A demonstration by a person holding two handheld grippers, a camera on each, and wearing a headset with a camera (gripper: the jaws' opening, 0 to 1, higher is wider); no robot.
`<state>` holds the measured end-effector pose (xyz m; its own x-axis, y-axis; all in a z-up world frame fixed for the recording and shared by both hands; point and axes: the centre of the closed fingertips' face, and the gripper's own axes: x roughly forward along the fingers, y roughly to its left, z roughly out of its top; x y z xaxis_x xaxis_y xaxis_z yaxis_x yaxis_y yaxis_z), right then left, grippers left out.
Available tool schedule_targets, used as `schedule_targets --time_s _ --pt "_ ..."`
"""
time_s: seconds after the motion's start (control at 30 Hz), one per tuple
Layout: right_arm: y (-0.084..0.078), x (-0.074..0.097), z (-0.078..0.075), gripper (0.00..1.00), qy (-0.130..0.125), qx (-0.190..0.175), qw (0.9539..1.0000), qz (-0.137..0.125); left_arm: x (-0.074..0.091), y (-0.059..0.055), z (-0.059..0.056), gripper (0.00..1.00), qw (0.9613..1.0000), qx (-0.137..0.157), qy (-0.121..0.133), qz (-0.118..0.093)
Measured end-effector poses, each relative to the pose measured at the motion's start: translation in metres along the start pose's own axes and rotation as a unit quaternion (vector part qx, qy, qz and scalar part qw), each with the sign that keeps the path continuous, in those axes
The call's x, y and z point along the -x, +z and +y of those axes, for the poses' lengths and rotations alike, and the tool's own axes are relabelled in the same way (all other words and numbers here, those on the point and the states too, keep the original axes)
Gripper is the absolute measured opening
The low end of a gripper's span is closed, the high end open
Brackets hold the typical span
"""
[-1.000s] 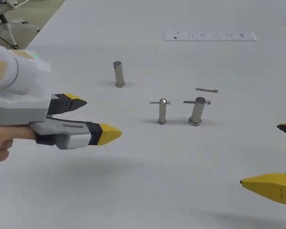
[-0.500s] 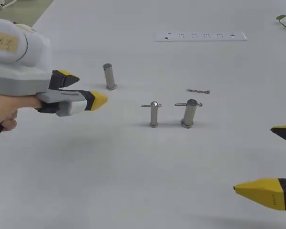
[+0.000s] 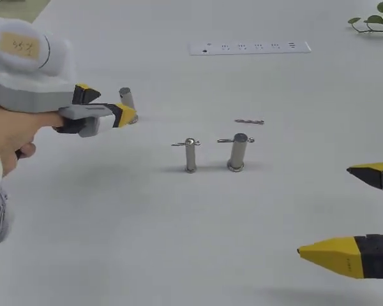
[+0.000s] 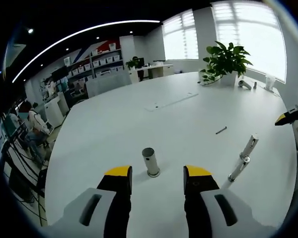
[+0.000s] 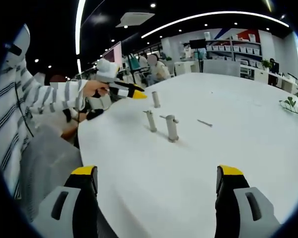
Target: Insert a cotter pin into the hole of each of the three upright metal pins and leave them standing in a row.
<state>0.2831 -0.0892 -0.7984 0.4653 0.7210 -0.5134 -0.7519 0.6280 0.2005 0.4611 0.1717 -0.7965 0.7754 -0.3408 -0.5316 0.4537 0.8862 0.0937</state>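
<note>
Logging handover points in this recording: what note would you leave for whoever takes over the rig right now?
Left gripper: open, empty, jaws lined up on the bare pin.
Right gripper: open, empty, low over the table on the near side.
Done: two finished pins stand side by side, each with a cotter pin through it.
Left: the bare pin stands apart from them; the loose cotter pin lies behind the pair. Fit it, then bring that pin into the row.
</note>
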Motion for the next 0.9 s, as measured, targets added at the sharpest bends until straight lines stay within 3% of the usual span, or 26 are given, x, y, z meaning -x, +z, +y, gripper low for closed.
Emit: schedule_targets --time_s 0.4,0.67,0.9 --pt "0.003 0.003 -0.004 1.00 -0.012 -0.007 0.9999 -0.010 -0.032 -0.010 0.002 0.34 0.9993 0.030 0.006 0.022" --pt "0.001 -0.002 0.001 1.00 -0.008 -0.014 0.9998 -0.010 -0.042 -0.011 0.007 0.28 0.9977 0.061 0.018 0.024" --pt "-0.001 -0.003 0.003 1.00 -0.005 -0.022 0.9997 -0.009 -0.045 -0.013 0.014 0.26 0.9973 0.055 0.038 0.031"
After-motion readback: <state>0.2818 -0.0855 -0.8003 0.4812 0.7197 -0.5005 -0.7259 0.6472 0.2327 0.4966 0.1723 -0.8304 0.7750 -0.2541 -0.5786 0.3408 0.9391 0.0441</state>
